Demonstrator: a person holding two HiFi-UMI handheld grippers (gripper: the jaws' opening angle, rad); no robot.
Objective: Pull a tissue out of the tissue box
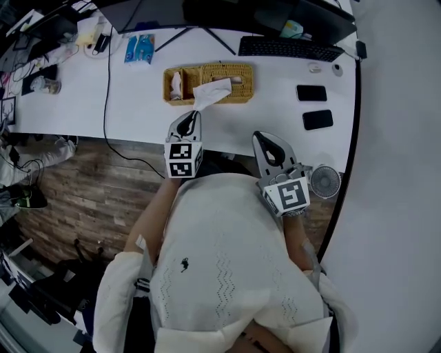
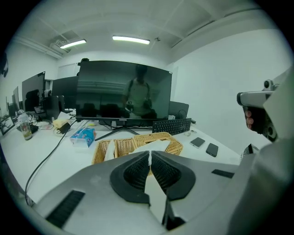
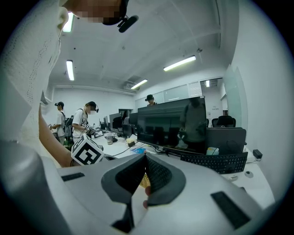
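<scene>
A woven wicker tissue box [image 1: 209, 83] stands in the middle of the white desk [image 1: 83, 103], in front of the monitor. A white tissue [image 1: 211, 93] sticks out of its top and leans toward me. My left gripper [image 1: 191, 118] is at the tissue's near end, jaws shut on it. In the left gripper view the tissue [image 2: 154, 146] shows just past the closed left gripper [image 2: 149, 156], with the box [image 2: 138, 146] behind. My right gripper [image 1: 265, 141] hangs at the desk's near edge, right of the box, shut and empty; its own view shows the right gripper [image 3: 145, 158] closed.
A black keyboard [image 1: 289, 48] and a monitor [image 1: 234, 14] lie at the back. Two dark phones [image 1: 311, 92] [image 1: 318, 119] rest at the right, and a small fan [image 1: 324, 181] sits below the desk edge. A blue tissue pack [image 1: 140, 49] and a black cable [image 1: 107, 83] are at the left.
</scene>
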